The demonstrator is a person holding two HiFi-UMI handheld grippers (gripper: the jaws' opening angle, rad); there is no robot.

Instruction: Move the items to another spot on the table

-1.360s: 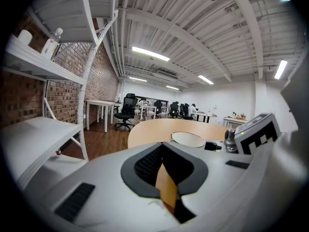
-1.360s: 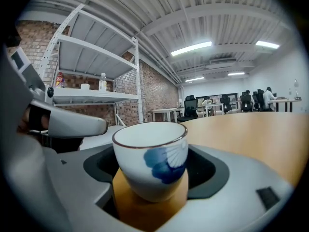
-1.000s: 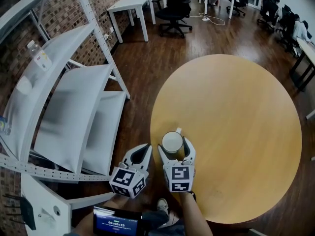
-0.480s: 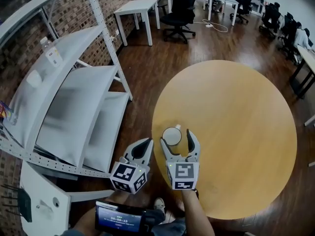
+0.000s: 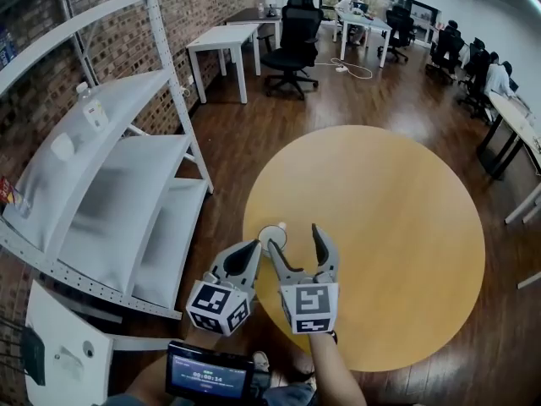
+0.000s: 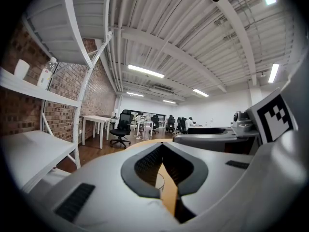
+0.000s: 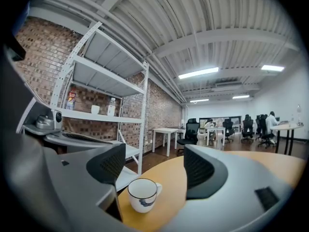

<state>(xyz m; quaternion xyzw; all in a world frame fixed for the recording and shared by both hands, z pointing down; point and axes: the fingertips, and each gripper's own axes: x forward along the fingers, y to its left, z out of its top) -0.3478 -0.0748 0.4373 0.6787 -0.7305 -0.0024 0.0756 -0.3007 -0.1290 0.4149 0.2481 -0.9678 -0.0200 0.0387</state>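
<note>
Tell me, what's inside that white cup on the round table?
The cup looks empty: only its plain white inner wall shows. Its very bottom is hidden behind the near rim.

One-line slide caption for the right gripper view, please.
Right gripper, jaws closing with nothing between them, facing a white mug just ahead on the wooden table.

White shelving rack (image 5: 118,201) against a brick wall (image 5: 203,7). Holds a clear bottle (image 5: 93,108) and, nearer, a small white cup (image 5: 62,146) on one upper shelf. Beyond the rack's far end, a white desk (image 5: 221,34), then a black office chair (image 5: 297,24) on dark wood floor (image 5: 245,125). Farther still from the rack, more desks, chairs and seated people.
</note>
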